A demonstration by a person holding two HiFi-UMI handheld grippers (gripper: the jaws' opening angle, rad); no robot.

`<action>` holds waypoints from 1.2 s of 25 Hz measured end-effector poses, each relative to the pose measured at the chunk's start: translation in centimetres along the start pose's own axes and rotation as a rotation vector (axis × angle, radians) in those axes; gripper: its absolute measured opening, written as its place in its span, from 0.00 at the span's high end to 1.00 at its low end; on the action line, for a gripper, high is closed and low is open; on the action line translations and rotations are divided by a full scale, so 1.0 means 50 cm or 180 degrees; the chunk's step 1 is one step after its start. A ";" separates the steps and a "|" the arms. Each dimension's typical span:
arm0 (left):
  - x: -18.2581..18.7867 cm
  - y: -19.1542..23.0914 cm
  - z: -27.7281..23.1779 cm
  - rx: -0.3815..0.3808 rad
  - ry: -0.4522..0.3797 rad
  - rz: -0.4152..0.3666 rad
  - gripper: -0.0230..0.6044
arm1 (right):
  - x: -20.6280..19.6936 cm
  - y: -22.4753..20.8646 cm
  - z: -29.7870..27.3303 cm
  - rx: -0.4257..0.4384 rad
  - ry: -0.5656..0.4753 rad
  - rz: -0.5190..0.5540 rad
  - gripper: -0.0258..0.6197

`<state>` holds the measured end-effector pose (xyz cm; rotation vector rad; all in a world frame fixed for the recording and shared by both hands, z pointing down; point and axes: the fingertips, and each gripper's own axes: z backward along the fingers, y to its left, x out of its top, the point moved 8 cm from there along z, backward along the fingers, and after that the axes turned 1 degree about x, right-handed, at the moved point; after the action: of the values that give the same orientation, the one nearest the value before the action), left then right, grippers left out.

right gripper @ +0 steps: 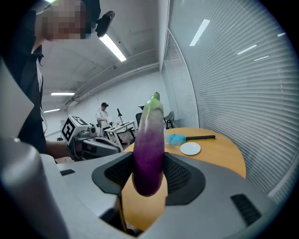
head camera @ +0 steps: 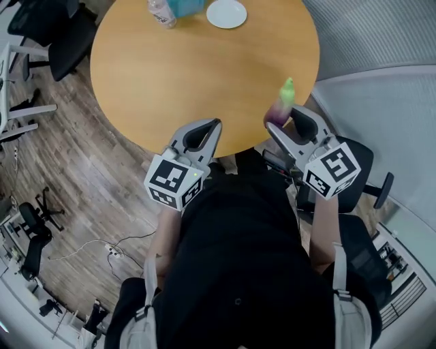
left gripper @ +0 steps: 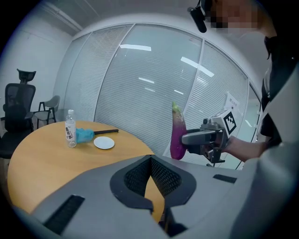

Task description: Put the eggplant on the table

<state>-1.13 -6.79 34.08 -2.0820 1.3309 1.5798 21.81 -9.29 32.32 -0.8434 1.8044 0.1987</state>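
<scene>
Gripped eggplant [head camera: 281,103] upright in right gripper [head camera: 283,123] above near rim of round wooden table [head camera: 204,75] | left gripper [head camera: 216,125] alongside, closed, empty | white plate [head camera: 226,13] and bottle [head camera: 162,11] at far rim

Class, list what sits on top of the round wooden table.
On the table: a clear bottle, a blue brush and a white plate, all at the far side. The left gripper and right gripper cover its near edge from above.

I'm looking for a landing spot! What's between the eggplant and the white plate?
Only bare table lies between the eggplant and the plate, clearest in the head view.
</scene>
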 end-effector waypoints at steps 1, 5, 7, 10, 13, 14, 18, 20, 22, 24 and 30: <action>0.005 -0.002 -0.016 0.0013 0.0003 0.0001 0.95 | 0.004 -0.020 -0.005 -0.0005 0.0036 0.0055 0.63; 0.021 -0.005 -0.072 0.0071 0.0017 -0.0046 0.95 | 0.030 -0.087 -0.037 0.0012 0.0108 0.0530 0.63; 0.030 -0.011 -0.092 0.0104 0.0023 -0.0050 0.95 | 0.051 -0.115 -0.054 0.0032 0.0141 0.0747 0.63; 0.053 -0.017 -0.115 0.0152 -0.0007 0.0020 0.95 | 0.097 -0.157 -0.094 0.0057 0.0245 0.1079 0.63; 0.080 -0.019 -0.136 0.0211 -0.0038 0.0092 0.95 | 0.134 -0.199 -0.144 0.0110 0.0358 0.1410 0.63; 0.089 -0.018 -0.142 0.0232 -0.0043 0.0102 0.95 | 0.145 -0.211 -0.163 0.0132 0.0387 0.1501 0.63; 0.116 -0.005 -0.154 0.0311 -0.0051 0.0183 0.95 | 0.177 -0.245 -0.243 0.0177 0.0565 0.1945 0.63; 0.119 0.004 -0.156 0.0384 -0.0044 0.0210 0.95 | 0.178 -0.260 -0.278 0.0177 0.0670 0.2163 0.63; 0.120 0.018 -0.157 0.0451 -0.0042 0.0245 0.95 | 0.176 -0.277 -0.316 0.0155 0.0782 0.2365 0.63; 0.126 0.033 -0.157 0.0518 -0.0029 0.0261 0.95 | 0.177 -0.296 -0.356 0.0142 0.0869 0.2559 0.63; 0.130 0.051 -0.158 0.0679 0.0026 0.0340 0.95 | 0.162 -0.355 -0.455 0.0085 0.1108 0.3104 0.63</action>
<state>2.32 -16.66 32.60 -1.9213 1.5623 1.3992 14.35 -37.52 38.94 0.1020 2.4206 0.6752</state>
